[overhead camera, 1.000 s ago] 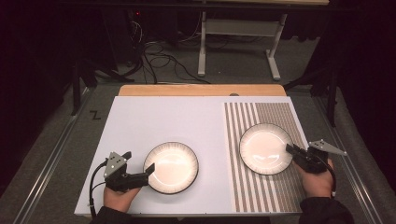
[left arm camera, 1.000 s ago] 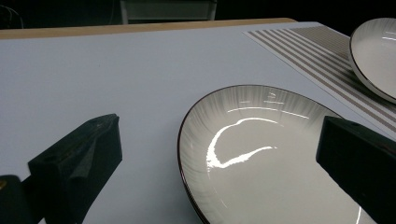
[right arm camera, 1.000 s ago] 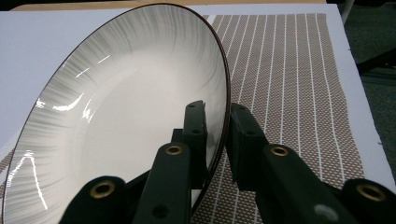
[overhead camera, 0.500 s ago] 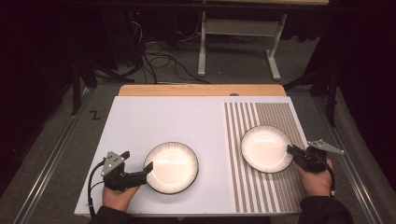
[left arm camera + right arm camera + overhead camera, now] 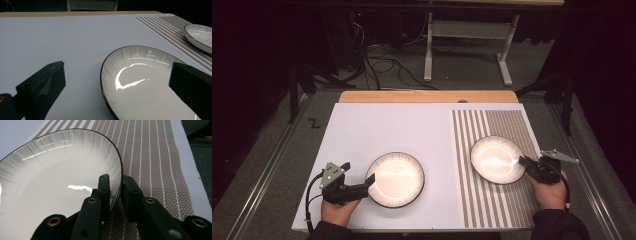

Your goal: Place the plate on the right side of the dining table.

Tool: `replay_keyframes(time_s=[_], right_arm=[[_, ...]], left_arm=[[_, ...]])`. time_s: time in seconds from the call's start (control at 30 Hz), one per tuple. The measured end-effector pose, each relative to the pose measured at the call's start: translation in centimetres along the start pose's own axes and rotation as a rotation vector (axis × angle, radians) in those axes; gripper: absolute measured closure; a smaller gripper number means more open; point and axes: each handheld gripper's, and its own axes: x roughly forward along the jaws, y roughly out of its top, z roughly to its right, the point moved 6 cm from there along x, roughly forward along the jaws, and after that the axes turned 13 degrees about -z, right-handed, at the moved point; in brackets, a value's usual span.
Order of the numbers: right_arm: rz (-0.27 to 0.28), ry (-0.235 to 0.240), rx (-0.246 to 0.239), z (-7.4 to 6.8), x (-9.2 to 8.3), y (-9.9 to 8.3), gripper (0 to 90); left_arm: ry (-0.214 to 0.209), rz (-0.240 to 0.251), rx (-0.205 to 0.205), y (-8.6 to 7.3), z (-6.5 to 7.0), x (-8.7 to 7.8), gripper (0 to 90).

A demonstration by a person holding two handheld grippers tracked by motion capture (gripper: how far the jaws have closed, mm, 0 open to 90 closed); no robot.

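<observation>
**Two plates are being taken by their rims**

The right plate (image 5: 497, 160) is being pinched at its near rim by the right gripper (image 5: 528, 164). In the right gripper view, one jaw is being pressed on the inside of the rim and the other on the outside, so the plate (image 5: 57, 182) is being held tight. It is being kept on the striped mat (image 5: 507, 200), at the right side of the worktop (image 5: 377, 125).

The left plate (image 5: 395, 179) is being reached for by the left gripper (image 5: 371, 181). Its jaws are being held wide apart, one on each side of the rim, and the plate (image 5: 140, 82) is not being squeezed yet. This plate is lying on the plain white part of the worktop, well apart from the other one.

The grabbing step is judged to be half done. Next, the left jaws are probably to be closed on the rim, gently, so the plate is not pushed away.

Both plates are round, white and shiny, with thin dark edges and fine grey lines near the rim
</observation>
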Motion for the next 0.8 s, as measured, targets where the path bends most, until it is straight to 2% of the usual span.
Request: replay_keyframes(time_s=[0.27,0.5,0.63,0.8], right_arm=[[-0.01,-0.002,0.013,0.0,0.1,0.0,79.1],[-0.012,-0.012,0.003,0.0,0.0,0.0,77.4],[0.023,-0.012,-0.01,-0.1,-0.5,0.2,68.3],[0.064,-0.013,-0.028,-0.4,-1.1,0.5,48.7]], left_arm=[[-0.01,0.007,0.005,0.0,0.1,-0.2,1.8],[-0.012,0.015,0.017,0.1,0.3,-0.3,1.8],[-0.01,0.013,0.016,0.1,0.3,-0.2,1.8],[-0.008,0.014,0.019,0.1,0.3,-0.3,1.9]])
